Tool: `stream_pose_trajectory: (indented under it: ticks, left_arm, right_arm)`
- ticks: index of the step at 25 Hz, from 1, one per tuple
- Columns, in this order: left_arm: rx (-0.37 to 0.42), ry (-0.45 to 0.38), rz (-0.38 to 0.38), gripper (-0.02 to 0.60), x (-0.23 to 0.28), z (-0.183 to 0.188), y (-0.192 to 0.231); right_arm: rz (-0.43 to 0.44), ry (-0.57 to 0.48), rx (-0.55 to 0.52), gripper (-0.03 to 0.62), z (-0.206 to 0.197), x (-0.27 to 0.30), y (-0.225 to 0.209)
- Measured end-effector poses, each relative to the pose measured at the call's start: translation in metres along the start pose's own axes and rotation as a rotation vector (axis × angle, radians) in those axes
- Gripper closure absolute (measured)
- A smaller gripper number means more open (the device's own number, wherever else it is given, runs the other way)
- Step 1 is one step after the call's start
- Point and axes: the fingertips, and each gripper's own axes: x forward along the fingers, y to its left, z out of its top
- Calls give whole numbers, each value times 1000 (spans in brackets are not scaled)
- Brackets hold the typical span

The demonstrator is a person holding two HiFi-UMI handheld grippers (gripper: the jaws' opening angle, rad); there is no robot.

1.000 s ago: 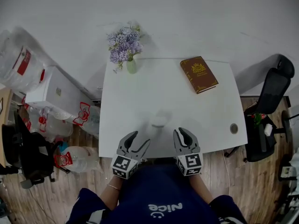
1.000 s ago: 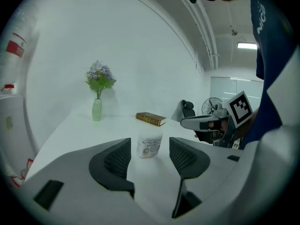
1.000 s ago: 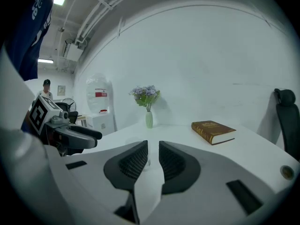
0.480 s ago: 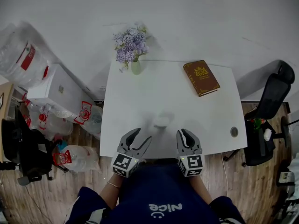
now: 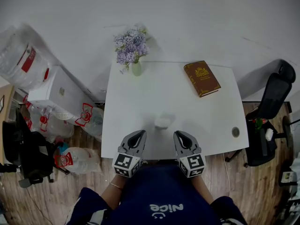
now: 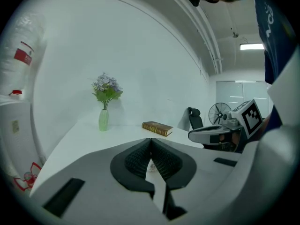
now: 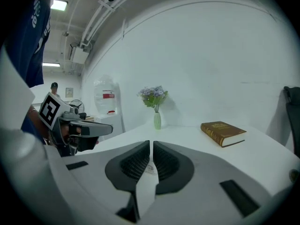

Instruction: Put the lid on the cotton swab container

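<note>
The jaws of the left gripper (image 5: pixel 139 134) are seen closed together in the left gripper view, their ribbed dark pads meeting with nothing held between them. The jaws of the right gripper (image 5: pixel 180 134) are likewise brought together, with only a thin slit left between the ribbed pads and nothing gripped. Both grippers are held side by side over the near edge of the worktop (image 5: pixel 140 93), which is a smooth, white rectangle.

Near the far right corner a brown hardback book (image 5: pixel 201 78) with a gold emblem is laid flat and turned at an angle to the worktop's edges. At the far left corner a small pale green vase (image 5: pixel 136 68) is stood upright, filled with purple flowers (image 5: pixel 131 46).

The cotton swab container (image 5: pixel 161 121) is placed on the worktop just beyond the jaw tips, between the two grippers and touched by neither. It is seen as a small, pale, rounded shape. Its axis and its lid cannot be made out from above.
</note>
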Motion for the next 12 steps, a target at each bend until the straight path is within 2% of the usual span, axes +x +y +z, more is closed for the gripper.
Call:
stream_pose_trajectory:
  ticks: [2,6,12]
  left_arm:
    - [0,12,-10,563,0,-1,-1]
    - [5,11,-37,563,0,0,-7]
    - [35,20,-36,563,1,1,-11]
  right_arm:
    - [15,7,-17,537,0,2,6]
    - [-12,15,-45,537,1,3,2]
    - [-22,1,-39,538,6,2,-1]
